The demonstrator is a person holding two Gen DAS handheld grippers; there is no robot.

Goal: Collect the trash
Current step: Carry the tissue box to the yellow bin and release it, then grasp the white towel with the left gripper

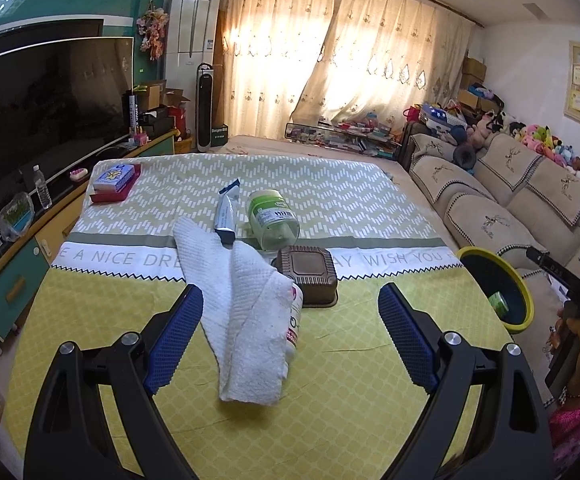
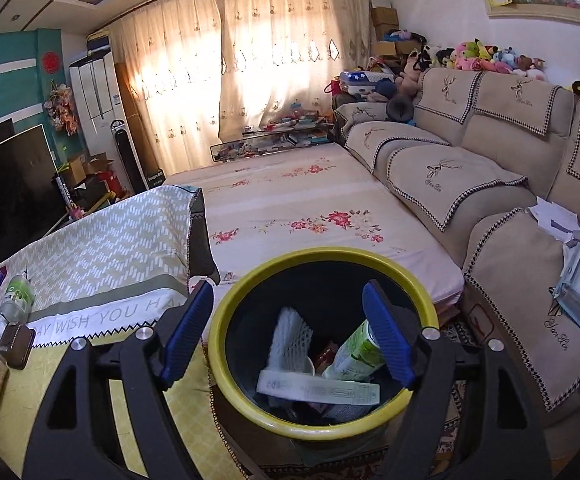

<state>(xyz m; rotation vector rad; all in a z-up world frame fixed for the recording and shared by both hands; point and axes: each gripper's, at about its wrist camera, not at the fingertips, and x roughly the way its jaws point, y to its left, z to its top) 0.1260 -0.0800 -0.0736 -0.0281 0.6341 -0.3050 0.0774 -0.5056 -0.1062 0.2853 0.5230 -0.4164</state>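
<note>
A crumpled white paper towel (image 1: 245, 320) lies on the yellow-green tablecloth (image 1: 350, 360), draped over a white bottle with red print (image 1: 294, 320). My left gripper (image 1: 290, 332) is open and empty, its blue pads either side of the towel. Behind lie a brown square container (image 1: 308, 276), a green-capped clear jar (image 1: 271, 216) on its side and a blue-white tube (image 1: 225, 212). My right gripper (image 2: 287, 332) is open and empty over the yellow-rimmed black trash bin (image 2: 225, 332), which holds a green carton (image 2: 356, 352), white foam netting (image 2: 290, 340) and a paper strip (image 2: 318, 390).
A red tray with a blue box (image 1: 115, 182) sits at the table's far left. A TV (image 1: 41, 120) on a low cabinet stands to the left. A beige sofa (image 2: 470, 184) runs along the right, with a floral mattress (image 2: 310, 208) between it and the table.
</note>
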